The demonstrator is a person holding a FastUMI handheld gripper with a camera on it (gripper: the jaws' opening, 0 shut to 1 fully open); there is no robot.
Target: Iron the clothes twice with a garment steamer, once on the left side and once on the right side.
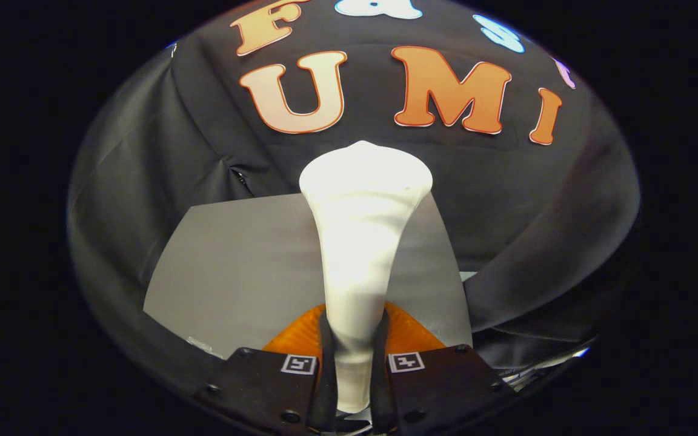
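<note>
A white garment steamer (pixel 361 242) stands up between the fingers of my gripper (pixel 354 339), its narrow handle pinched from both sides and its wide head flaring out beyond the fingertips. The gripper is shut on that handle. A grey garment (pixel 234 266) lies flat beyond the fingers, spread to both sides of the steamer, more of it to the left. The steamer's head is over the garment's far edge; whether it touches the cloth I cannot tell. The steamer hides the middle strip of the garment.
Black cloth (pixel 506 206) drapes behind and around the garment, forming the booth's wall, with a thick fold (pixel 555 254) running down at the right. A seam or zip (pixel 241 178) shows in the cloth at the left, just past the garment's far edge.
</note>
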